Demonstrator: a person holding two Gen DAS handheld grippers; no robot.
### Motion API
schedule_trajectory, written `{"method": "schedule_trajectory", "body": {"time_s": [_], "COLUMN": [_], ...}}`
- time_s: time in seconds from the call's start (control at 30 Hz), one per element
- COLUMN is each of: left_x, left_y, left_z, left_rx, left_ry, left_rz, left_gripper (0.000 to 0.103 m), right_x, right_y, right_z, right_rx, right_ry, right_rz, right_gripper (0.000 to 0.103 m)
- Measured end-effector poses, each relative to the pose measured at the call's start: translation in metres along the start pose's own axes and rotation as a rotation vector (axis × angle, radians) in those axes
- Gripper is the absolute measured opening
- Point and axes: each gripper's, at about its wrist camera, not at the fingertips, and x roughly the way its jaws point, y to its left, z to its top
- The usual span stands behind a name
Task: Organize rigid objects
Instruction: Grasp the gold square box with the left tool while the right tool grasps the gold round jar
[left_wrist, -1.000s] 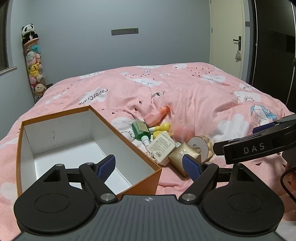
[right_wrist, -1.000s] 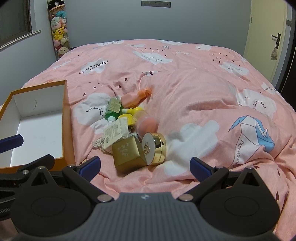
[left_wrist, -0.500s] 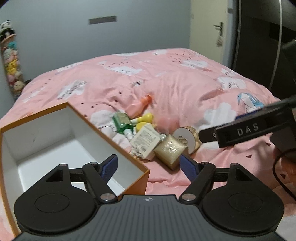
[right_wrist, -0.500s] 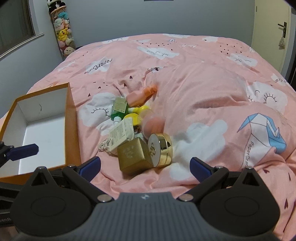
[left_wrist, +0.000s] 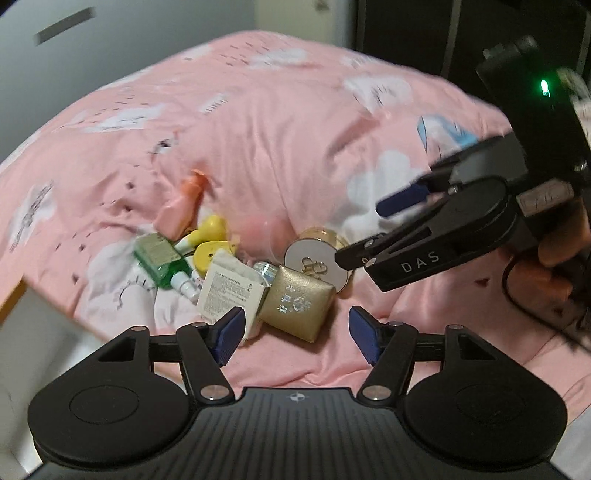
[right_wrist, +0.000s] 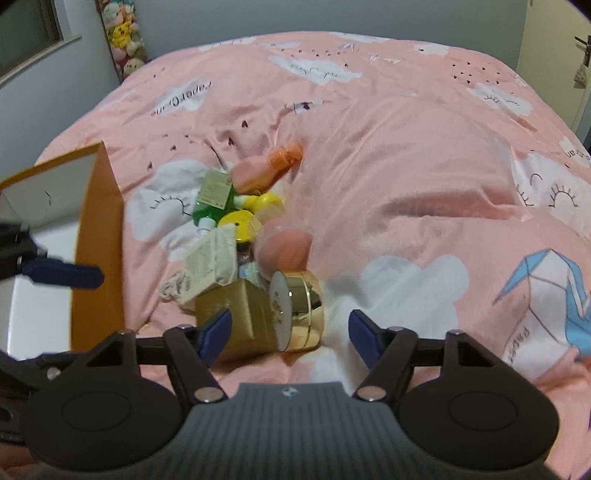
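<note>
A heap of small objects lies on the pink bedspread: a gold square case (left_wrist: 297, 304) (right_wrist: 236, 319), a round gold compact (left_wrist: 317, 260) (right_wrist: 297, 312), a white labelled box (left_wrist: 231, 291) (right_wrist: 210, 260), a green bottle (left_wrist: 159, 258) (right_wrist: 212, 195), yellow pieces (left_wrist: 210, 240) (right_wrist: 242, 221), a pink bottle (left_wrist: 181, 208) (right_wrist: 266, 171) and a pink round jar (right_wrist: 284, 247). My left gripper (left_wrist: 295, 332) is open just before the gold case. My right gripper (right_wrist: 288, 330) is open just before the compact and also shows in the left wrist view (left_wrist: 373, 229).
An open orange box with a white inside (right_wrist: 99, 236) (left_wrist: 29, 325) stands left of the heap. Stuffed toys (right_wrist: 125, 40) hang in the far left corner. A door (right_wrist: 554, 55) is at the far right. The bedspread (right_wrist: 406, 166) stretches beyond the heap.
Both grippers have moved forward and closer to the heap. The left view has swung right, so the orange box now sits at its left edge. Nothing was taken hold of.
</note>
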Motion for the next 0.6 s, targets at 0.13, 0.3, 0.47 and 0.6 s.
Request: {"method": "schedule_trajectory", "body": {"time_s": [0.13,0.3,0.47,0.6], "left_x": [0.024,0.045,0.066,0.084], "left_y": [0.005,0.014,0.020,0.026], "left_z": [0.012,0.022,0.030,0.035], "left_rx": [0.115,0.179,0.238,0.242], "left_ry": [0.076,0.138,0.188,0.238], "left_rz": [-0.030,-0.089,-0.129,-0.170], "left_gripper": [0.076,0.077,0.078,0.079], "right_x": [0.017,0.038,0.055,0.069], "right_y": [-0.004,-0.009,-0.014,-0.018], "right_z": [0.007,0.012,0.016,0.017], "right_rx": [-0.007,-0.009,0.002,0.019], "right_ry": [0.022,0.047,0.067,0.085], "right_rz": [0.002,0.015,0.047,0.090], "right_gripper": [0.069,0.067,0.065,0.065]}}
